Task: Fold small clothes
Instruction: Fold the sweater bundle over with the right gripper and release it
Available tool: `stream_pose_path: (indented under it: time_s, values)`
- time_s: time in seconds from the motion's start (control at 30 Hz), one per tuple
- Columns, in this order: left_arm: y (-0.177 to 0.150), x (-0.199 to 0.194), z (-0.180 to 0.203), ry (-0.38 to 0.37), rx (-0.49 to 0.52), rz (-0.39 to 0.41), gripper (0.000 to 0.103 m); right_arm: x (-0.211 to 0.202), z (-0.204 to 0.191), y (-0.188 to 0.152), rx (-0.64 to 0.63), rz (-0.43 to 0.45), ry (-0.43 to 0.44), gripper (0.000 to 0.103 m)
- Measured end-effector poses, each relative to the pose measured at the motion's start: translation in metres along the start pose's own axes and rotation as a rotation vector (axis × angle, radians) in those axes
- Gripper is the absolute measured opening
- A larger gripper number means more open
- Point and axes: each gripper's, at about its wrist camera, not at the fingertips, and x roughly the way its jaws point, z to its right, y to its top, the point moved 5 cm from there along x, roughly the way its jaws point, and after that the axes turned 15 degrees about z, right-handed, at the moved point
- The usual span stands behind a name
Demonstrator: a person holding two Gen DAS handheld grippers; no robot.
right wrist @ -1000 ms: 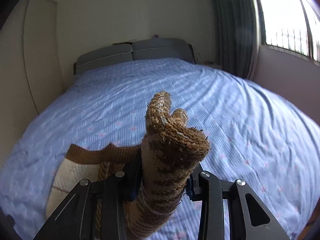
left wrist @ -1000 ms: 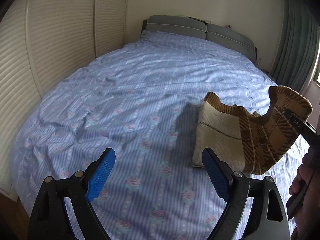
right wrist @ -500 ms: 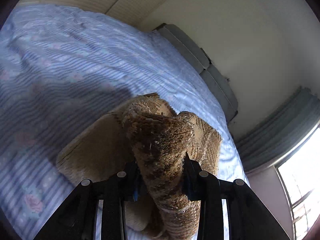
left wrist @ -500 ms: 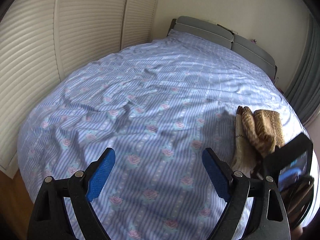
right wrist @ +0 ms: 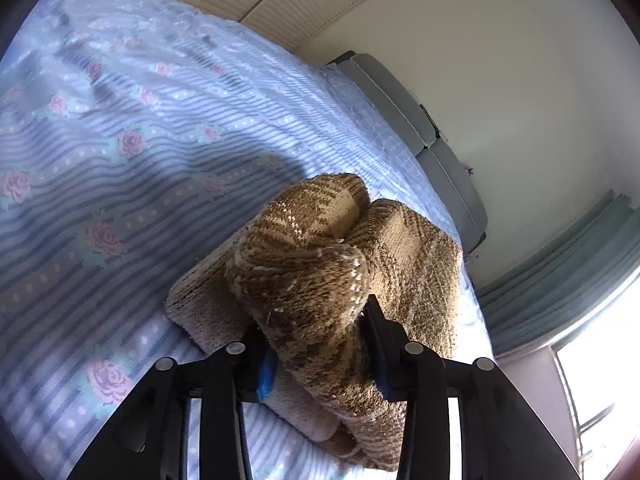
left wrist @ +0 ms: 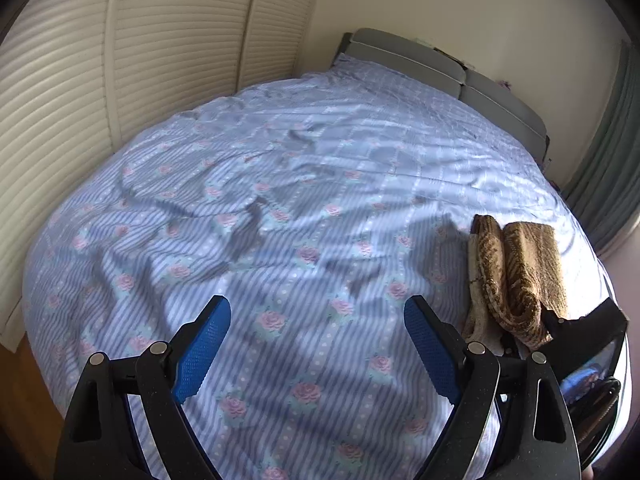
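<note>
A small brown and cream knitted sweater (right wrist: 320, 256) lies folded over on the blue striped bed sheet (right wrist: 120, 128). My right gripper (right wrist: 320, 344) is shut on a bunched fold of it, low over the rest of the garment. In the left wrist view the sweater (left wrist: 516, 272) lies at the right edge of the bed, with the right gripper's body at its near end. My left gripper (left wrist: 316, 344) is open and empty, above bare sheet (left wrist: 280, 200) to the left of the sweater.
The bed has a grey headboard (left wrist: 440, 68) at the far end. Slatted cream closet doors (left wrist: 120, 60) run along the left side. Grey-green curtains (right wrist: 560, 280) and a bright window (right wrist: 600, 392) are on the right.
My right gripper has swung the held part of the sweater over to the left and lowered it onto the rest, folding the garment. My left gripper has turned left, staying open.
</note>
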Motion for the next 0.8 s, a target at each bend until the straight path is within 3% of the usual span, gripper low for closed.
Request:
stream_pose_path:
  time_s: [0.1,0.33,0.53,0.57,0.63,0.8]
  values:
    - [0.006,0.009,0.019,-0.044,0.044,-0.014,0.089,-0.016,0.019,-0.002,0.082,0.034,0.016,0.065]
    - [0.021,0.029,0.085,-0.153,0.119,-0.032,0.089,-0.049,0.071,-0.024,0.318,0.053,0.010,0.065]
    - [0.032,0.050,0.168,-0.341,0.158,-0.060,0.087,-0.060,0.119,-0.060,0.556,0.035,-0.020,0.065]
    - [0.033,0.055,0.181,-0.374,0.160,-0.071,0.085,-0.059,0.126,-0.067,0.587,0.031,-0.031,0.065]
    - [0.034,0.071,0.210,-0.426,0.183,-0.104,0.071,-0.056,0.139,-0.082,0.646,0.017,-0.052,0.065]
    - [0.023,0.116,0.259,-0.503,0.234,-0.222,0.057,-0.046,0.171,-0.116,0.776,-0.019,-0.094,0.065]
